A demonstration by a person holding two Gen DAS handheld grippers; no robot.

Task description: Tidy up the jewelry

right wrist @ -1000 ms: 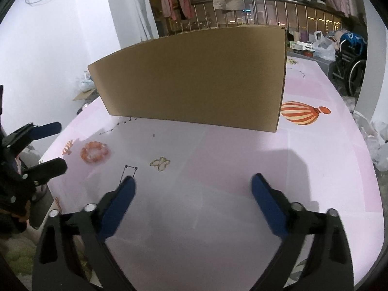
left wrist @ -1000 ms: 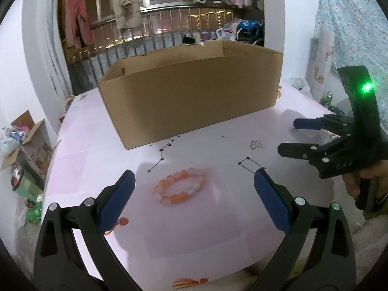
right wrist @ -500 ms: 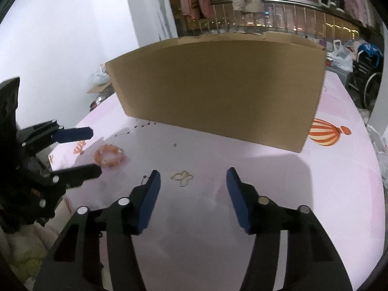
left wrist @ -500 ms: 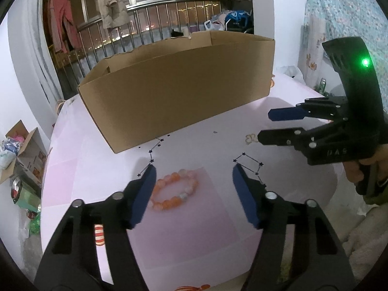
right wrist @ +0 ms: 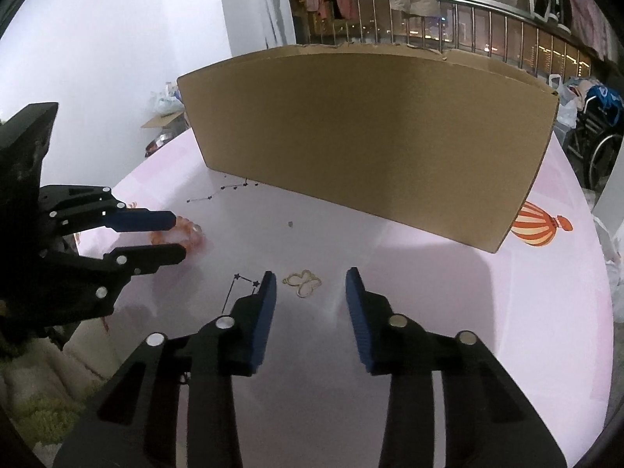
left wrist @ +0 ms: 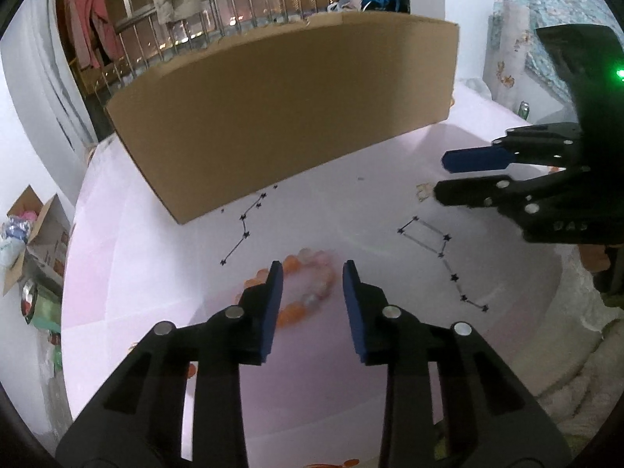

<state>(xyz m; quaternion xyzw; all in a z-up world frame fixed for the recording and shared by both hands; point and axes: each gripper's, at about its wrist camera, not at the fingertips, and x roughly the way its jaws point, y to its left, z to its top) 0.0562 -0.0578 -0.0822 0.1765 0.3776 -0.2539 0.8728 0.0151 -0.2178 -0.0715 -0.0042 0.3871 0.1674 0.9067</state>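
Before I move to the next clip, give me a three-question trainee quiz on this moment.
1. True or false: the bracelet is already in the box.
2. Which hand-held gripper faces the butterfly charm: A left, B right, C neither?
3. Fill in: the bracelet lies on the ___.

Key: 1 false, it lies on the table with the left gripper's open jaws on either side of it. 2 B, its jaws open, nothing held. 3 table.
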